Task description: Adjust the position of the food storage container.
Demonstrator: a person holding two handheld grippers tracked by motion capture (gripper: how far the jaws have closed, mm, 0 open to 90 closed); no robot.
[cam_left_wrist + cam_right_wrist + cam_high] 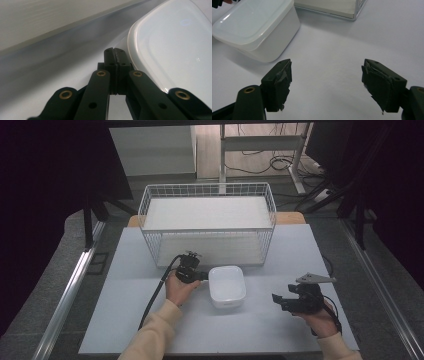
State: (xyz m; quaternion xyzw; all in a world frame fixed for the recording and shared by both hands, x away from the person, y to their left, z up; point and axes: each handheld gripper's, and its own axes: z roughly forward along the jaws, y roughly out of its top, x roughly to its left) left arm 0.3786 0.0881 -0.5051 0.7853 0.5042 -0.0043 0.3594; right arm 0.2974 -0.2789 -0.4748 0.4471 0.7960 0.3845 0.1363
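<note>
In the middle of the table we find a white plastic container with its lid on (227,286). It stands upright on the pale grey table (260,330), just in front of the wire basket (207,222), near to it but apart from it.

At the left side of the container we see the left gripper (202,276). In the left gripper view its two jaws are pressed together with nothing between them, and the closed tips lie just beside the rim of the container (172,47), at its left edge. We cannot tell whether the tips really touch the plastic wall or stop a little short of it. To us this looks like a push with closed jaws, not a grasp.

Further to the right, well apart from the container, the right gripper (278,300) hovers above the bare table. Its jaws (325,85) stand wide apart and hold nothing; in the right gripper view the container (257,30) lies far left of them.

Beyond the container, the basket is empty, with a white board inside as a floor.

We judge that the work is at an early stage. The container is not lifted, nobody grips it, and it is outside the basket. If the basket is the goal, then the grasp, the lift and the placing all remain.
</note>
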